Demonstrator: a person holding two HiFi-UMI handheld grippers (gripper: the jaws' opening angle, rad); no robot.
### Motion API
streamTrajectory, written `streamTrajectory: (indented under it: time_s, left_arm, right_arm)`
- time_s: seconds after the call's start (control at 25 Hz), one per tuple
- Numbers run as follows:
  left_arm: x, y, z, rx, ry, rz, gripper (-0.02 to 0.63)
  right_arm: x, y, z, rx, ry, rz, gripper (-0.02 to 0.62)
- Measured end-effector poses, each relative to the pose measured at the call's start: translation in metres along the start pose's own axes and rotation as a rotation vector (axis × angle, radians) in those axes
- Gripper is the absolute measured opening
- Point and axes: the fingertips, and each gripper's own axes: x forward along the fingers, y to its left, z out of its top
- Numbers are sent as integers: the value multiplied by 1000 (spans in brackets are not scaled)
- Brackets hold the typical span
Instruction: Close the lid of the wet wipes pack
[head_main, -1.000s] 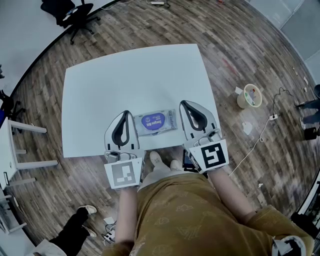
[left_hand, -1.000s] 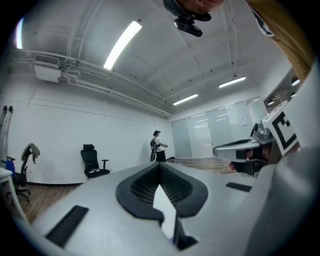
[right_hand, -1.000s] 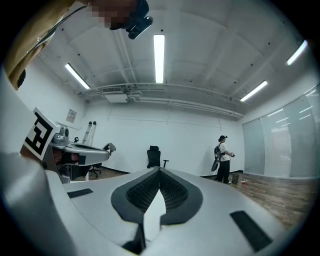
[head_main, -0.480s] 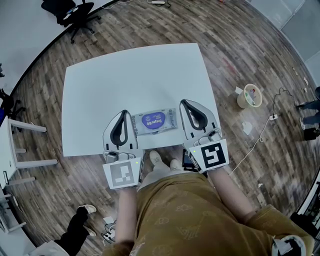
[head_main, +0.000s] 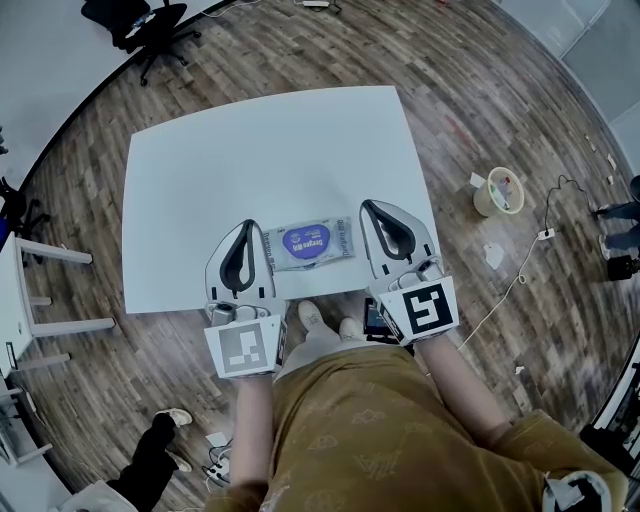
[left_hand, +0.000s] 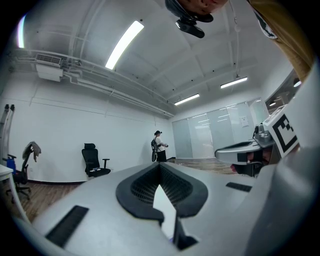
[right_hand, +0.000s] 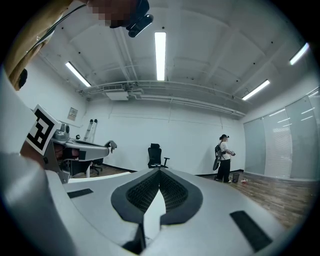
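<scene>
The wet wipes pack lies flat on the white table, just below the middle of the head view and close to the table's lower edge. Its purple oval label faces up. Whether the lid is pressed fully down cannot be told from this height.

The left gripper sits just left of the pack and the right gripper just right of it, so the pack lies between them. Neither touches it as far as the head view shows. In the left gripper view the two ribbed black pads meet at their far tips, with only a thin wedge of white table showing between them nearer the camera. Nothing is held. The right gripper view shows the same: pads closed together at the tips and a narrow white sliver below, with nothing in them.

Each gripper's marker cube sits toward the lower part of the head view, left and right.

Around the table is a wood floor. A black office chair stands at the upper left, and a roll of tape lies at the right. In both gripper views a person stands far off by the wall.
</scene>
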Motion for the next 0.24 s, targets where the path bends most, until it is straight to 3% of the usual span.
streamTrajectory:
  time_s: [0.24]
  left_arm:
    - [0, 6, -2, -4, 2, 4, -8]
  right_arm:
    - [5, 3, -2, 1, 6, 2, 6]
